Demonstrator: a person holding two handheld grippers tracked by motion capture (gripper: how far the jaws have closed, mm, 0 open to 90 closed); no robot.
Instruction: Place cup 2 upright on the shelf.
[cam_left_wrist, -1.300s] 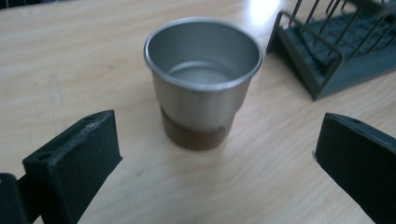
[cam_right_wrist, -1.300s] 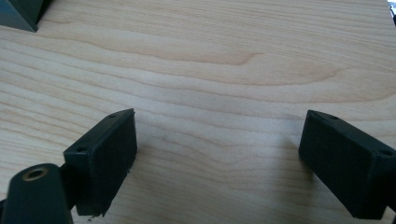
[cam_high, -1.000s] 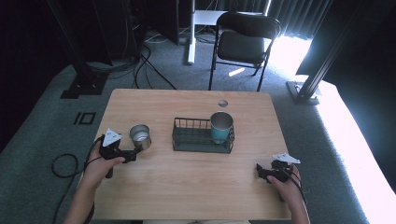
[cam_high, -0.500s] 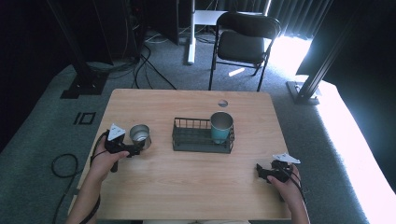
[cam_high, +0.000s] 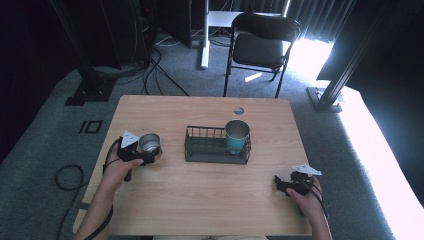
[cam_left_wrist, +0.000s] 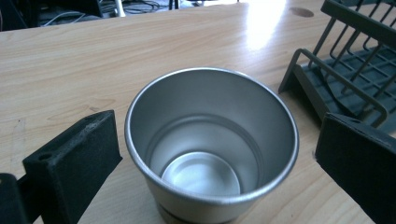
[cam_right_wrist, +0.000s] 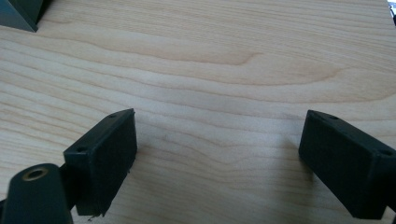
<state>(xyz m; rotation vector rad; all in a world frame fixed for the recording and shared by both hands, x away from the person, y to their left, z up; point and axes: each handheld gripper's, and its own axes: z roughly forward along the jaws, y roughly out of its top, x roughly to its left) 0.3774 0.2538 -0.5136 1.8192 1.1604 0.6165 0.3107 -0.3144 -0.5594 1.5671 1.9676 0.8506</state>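
The left tongs (cam_left_wrist: 210, 154) stood open around a steel cup (cam_left_wrist: 211, 144) at centre frame, not touching it. The right tongs (cam_right_wrist: 224, 158) gaped over bare tabletop (cam_right_wrist: 224, 60).

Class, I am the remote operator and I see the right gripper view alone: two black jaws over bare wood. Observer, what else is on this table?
Observer: A dark wire basket sits mid-table with a teal cup standing in its right end.
Operator: Where is the other gripper?
Observer: The left gripper is at the table's left, its jaws open on either side of a steel cup, with a gap on each side.
Operator: Is that steel cup upright?
Observer: Yes, upright on the wood and empty inside, just left of the basket.
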